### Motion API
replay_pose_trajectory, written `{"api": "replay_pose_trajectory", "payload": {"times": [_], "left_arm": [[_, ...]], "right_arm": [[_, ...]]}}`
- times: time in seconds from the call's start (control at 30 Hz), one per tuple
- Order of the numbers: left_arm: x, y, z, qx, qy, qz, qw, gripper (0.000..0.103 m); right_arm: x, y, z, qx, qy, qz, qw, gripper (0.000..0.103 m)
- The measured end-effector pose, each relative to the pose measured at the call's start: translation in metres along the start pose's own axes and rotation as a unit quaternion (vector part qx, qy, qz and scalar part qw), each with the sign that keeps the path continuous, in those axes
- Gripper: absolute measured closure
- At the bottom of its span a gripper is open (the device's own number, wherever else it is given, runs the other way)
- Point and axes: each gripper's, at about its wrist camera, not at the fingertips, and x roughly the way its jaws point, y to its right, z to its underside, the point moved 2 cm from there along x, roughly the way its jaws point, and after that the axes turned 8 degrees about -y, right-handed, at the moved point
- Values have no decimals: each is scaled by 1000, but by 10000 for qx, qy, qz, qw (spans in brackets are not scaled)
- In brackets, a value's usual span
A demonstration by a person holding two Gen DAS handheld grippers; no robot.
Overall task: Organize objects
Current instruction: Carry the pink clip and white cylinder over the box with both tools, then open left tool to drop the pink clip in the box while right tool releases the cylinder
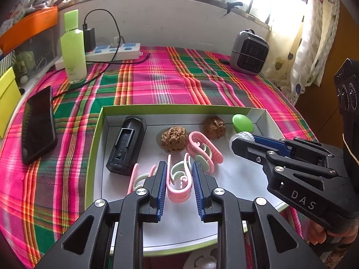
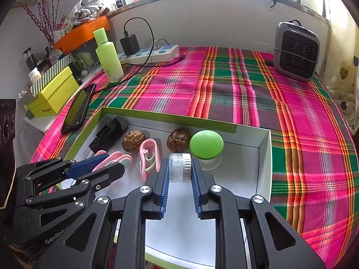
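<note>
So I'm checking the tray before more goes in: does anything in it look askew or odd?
Nothing damaged or spilled. The loose pink clip lies tilted in the tray, and the black charger sits at an angle.

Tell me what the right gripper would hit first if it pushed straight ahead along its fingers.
Probably the green round lid just beyond the small clear jar that the right gripper is shut on. The white box floor may come first, since depth is unclear.

- My left camera looks steeply down, close over the box's near left part.
- My right camera looks down beside it, nearer the right wall.
- Both share the box and tablecloth.
</note>
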Motion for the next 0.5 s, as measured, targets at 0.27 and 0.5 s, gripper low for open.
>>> {"api": "replay_pose_trajectory", "payload": {"times": [0.27,0.5], "left_arm": [[8,-2,-1,-32,-75,-44,10000,82],[10,-2,-4,5,-51,-83,10000,82]], "right_arm": [[13,1,-5,17,-141,-41,9999,83],[18,0,-8,-11,-174,-43,9998,83]]}}
